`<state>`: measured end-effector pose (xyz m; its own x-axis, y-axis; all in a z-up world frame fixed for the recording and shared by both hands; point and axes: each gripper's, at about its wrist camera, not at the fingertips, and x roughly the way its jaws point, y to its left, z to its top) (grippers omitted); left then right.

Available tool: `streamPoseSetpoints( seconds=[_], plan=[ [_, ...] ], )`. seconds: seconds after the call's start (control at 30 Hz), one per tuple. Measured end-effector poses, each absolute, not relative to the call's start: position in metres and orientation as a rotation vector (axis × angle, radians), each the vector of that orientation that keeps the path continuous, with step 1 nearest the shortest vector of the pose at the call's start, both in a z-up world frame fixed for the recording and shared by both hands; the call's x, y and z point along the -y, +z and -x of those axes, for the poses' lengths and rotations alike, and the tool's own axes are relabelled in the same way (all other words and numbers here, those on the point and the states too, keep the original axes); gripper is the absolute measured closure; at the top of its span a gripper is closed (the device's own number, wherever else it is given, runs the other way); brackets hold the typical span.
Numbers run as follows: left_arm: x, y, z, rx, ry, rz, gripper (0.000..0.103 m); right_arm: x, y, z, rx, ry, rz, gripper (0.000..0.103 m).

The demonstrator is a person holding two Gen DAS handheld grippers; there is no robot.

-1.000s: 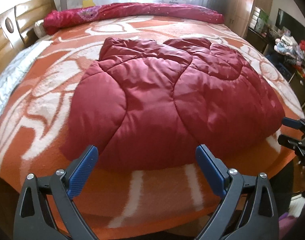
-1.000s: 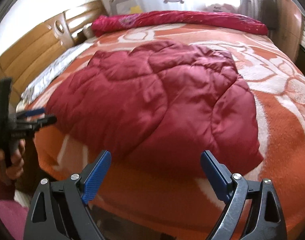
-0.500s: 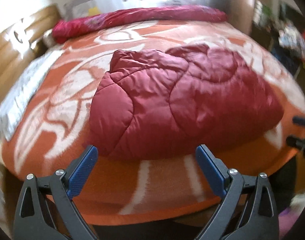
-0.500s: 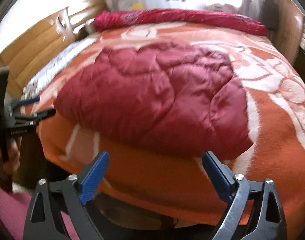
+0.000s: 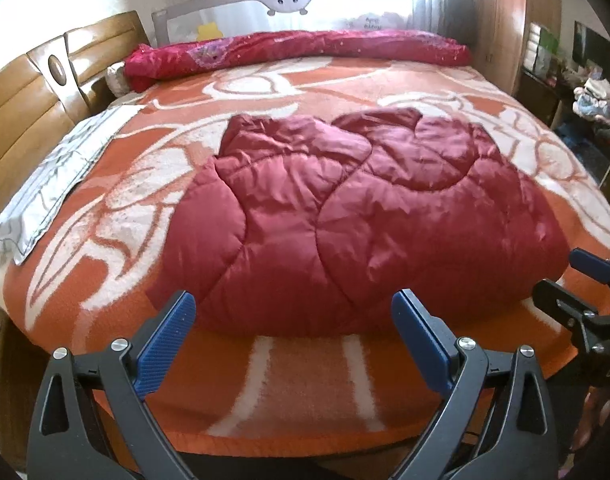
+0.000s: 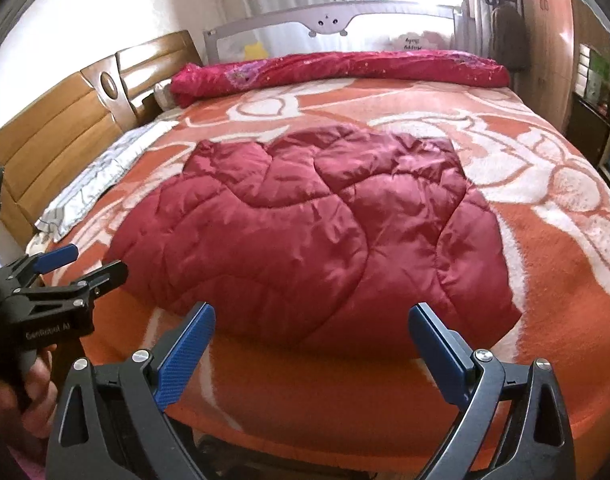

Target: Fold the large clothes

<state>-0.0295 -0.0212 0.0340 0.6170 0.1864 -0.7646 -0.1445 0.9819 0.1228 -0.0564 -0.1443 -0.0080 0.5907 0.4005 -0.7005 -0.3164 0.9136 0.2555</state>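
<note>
**Both tongs drawn back, empty**

Since a second ago both tongs have pulled back from the bed's near edge. Left tongs (image 5: 293,340) and right tongs (image 6: 311,354) gape wide, holding nothing. Beyond them the folded red quilted coat (image 5: 361,224) lies mid-blanket (image 5: 305,392).

I hold both grippers side by side, pointing downward. My left gripper (image 5: 292,344) stands wide open, and my right gripper (image 6: 312,354) has just opened fully, nothing between.
</note>
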Motion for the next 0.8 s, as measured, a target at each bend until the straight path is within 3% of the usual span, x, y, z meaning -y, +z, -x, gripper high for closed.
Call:
streamPoseSetpoints(
  seconds=[0.8],
  plan=[
    [0.027, 0.026, 0.009, -0.965, 0.15, -0.035, 0.004, 0.133, -0.015, 0.036, -0.888, 0.409, -0.099, 0.005]
  ],
)
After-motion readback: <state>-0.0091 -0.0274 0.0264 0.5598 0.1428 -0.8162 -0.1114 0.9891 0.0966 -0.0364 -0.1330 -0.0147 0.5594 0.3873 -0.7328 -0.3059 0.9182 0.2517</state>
